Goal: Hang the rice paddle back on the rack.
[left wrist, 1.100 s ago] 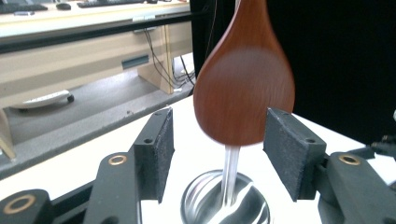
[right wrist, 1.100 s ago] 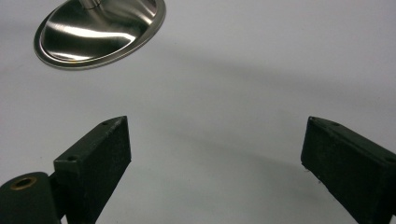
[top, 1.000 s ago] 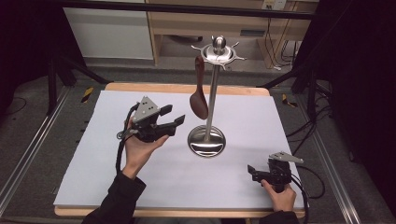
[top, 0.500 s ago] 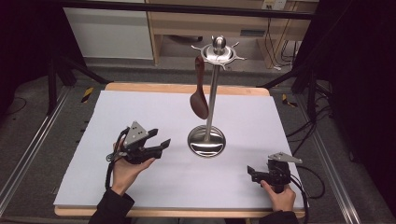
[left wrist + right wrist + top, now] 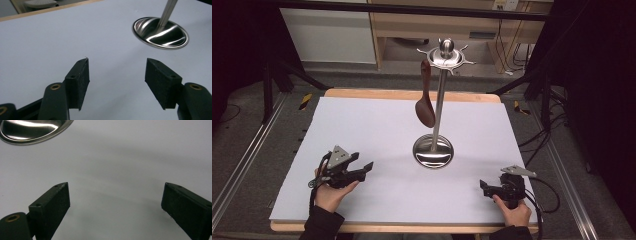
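Observation:
A steel utensil stand (image 5: 439, 105) rises from a round base (image 5: 433, 151) in the middle of the white table cover. A brown wooden spoon (image 5: 425, 97) hangs from one of its top hooks, bowl down. My left gripper (image 5: 364, 169) sits low over the cover at the front left, pointing toward the base (image 5: 160, 32); its jaws have just been opening and nothing is between them (image 5: 116, 72). My right gripper (image 5: 484, 187) rests at the front right, open, with only bare cover between its jaws (image 5: 115, 202) and the base's rim (image 5: 32, 131) ahead.
The white cover (image 5: 377, 130) lies on a wooden table whose far edge (image 5: 412, 94) shows. Cables trail from both grippers. Metal rails run along the floor on both sides, and cabinets stand beyond the table.
My left gripper has come down and back toward the table's front left, away from the stand, with its jaws a little wider. The right gripper has stayed put.

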`<state>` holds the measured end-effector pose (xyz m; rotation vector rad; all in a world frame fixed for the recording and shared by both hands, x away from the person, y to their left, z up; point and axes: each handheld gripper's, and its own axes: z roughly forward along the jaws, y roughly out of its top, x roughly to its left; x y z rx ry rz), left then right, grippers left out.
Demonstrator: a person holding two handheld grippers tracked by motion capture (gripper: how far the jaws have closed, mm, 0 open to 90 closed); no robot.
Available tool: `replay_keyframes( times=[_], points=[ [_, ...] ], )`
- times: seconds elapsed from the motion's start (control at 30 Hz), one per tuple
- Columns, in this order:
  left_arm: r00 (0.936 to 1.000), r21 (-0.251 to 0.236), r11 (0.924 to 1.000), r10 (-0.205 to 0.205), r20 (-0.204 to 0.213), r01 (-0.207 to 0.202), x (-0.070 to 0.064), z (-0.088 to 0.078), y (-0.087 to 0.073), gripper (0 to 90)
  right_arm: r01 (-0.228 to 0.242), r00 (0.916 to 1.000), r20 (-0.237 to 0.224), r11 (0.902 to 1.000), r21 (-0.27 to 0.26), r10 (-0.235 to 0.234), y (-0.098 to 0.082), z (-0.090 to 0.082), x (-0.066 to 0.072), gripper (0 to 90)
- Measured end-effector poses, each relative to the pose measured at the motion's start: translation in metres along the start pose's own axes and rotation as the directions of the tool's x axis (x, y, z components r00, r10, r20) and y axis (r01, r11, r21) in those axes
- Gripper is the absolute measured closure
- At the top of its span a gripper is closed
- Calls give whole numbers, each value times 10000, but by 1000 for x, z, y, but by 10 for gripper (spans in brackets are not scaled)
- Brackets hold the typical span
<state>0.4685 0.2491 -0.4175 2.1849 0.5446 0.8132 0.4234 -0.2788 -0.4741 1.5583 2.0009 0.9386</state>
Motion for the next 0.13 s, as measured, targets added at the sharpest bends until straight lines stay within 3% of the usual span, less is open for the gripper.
replay_keyframes(
  times=[0.13],
  points=[
    [9994,162,9997,-192,-300,197,2,-6,-12,342,62,10000,12,10000,8,-62,-1,-1,-3,85]
  ],
)
